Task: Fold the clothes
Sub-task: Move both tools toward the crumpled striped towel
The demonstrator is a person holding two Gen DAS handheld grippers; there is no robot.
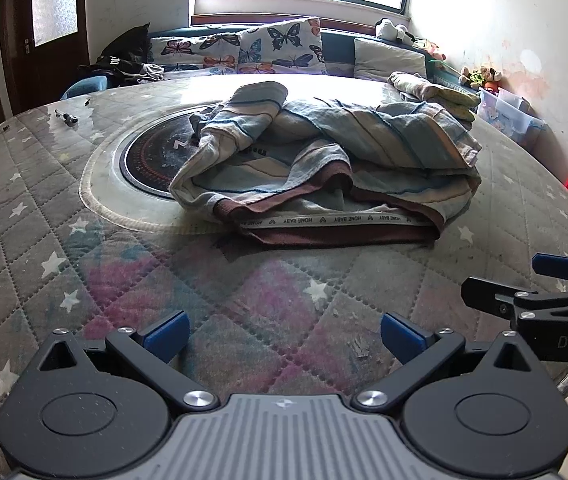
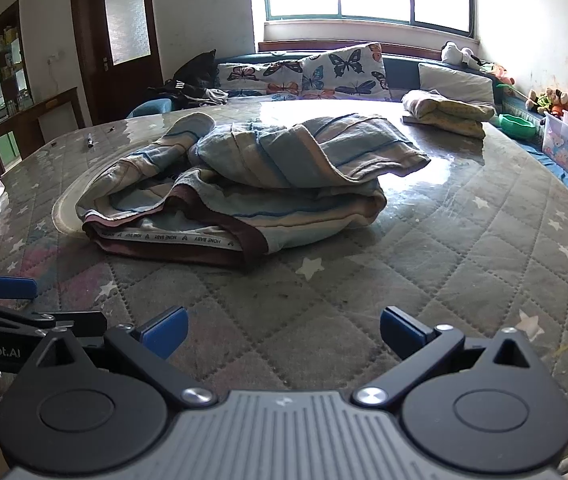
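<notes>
The left claw [image 1: 282,336] and right claw [image 2: 282,334] both hang with fingers spread apart, gripping nothing, low over the quilted counter [image 2: 464,248]. Ahead of both, well apart from their tips, the striped garment [image 1: 324,172] lies crumpled. Beyond it, off to the right, rests a folded cloth [image 2: 444,114].

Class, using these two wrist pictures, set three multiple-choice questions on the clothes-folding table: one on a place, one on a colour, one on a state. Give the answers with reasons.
1. Where is the folded yellow cloth?
A. far edge of the table
B. on the floor
C. in a gripper

2. What colour is the waistband trim of the striped garment?
A. green
B. brown
C. orange

3. How is the left gripper?
A. shut on cloth
B. open, empty
C. out of view

Answers: 1 A, it lies beyond the garment near the sofa. 2 B, a brown band borders the lettering. 3 B, its jaws stand apart over bare tabletop.
</notes>
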